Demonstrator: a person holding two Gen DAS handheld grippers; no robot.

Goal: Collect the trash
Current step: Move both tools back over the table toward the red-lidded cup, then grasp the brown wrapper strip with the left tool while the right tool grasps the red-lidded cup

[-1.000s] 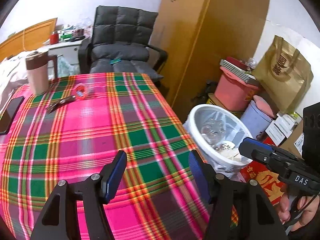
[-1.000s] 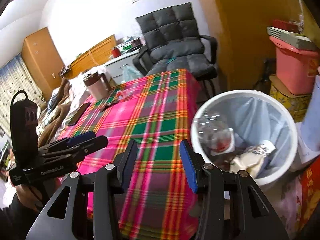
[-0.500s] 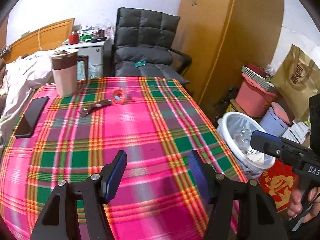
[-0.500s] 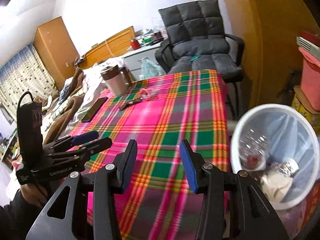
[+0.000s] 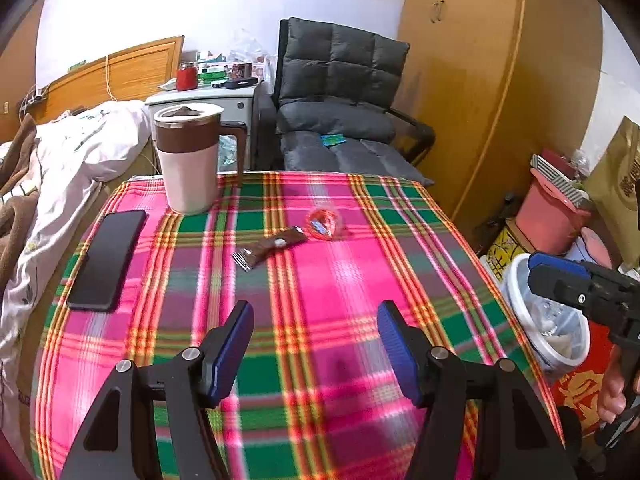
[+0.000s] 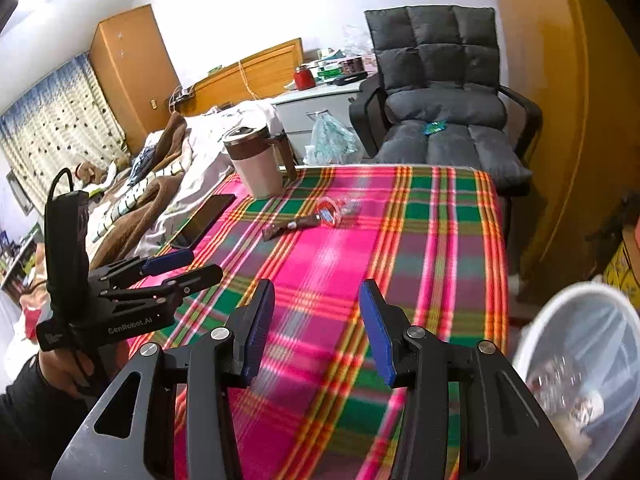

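**Q:** Grippers first: how did each one stand, and where was the trash?

**A:** Both were empty. The left gripper (image 5: 316,344) hovered over the near part of the pink and green plaid tablecloth (image 5: 340,280) with its blue-padded fingers spread wide apart. The right gripper (image 6: 317,330) hung over the same cloth, jaws likewise parted, holding nothing. Two pieces of trash lay near the far middle of the table: a long brown foil snack wrapper (image 5: 271,247) and, just beside its far end, a crumpled clear plastic wrapper with red print (image 5: 324,222). The white round trash bin with a clear liner (image 6: 580,364) stood on the floor off the table's right side, already holding some rubbish.

**Q:** What could have gone wrong from there?

**A:** Several things, in my judgement. The brown wrapper lay flat on soft cloth, so closing fingers might have pinched the tablecloth along with it and dragged it. The clear wrapper looked light and springy and could have slipped out or skidded away when nudged. A tall white and brown lidded pitcher (image 5: 190,160) stood behind the trash to the left, and a black smartphone (image 5: 107,260) lay near the left edge; a wide reach might have knocked either.
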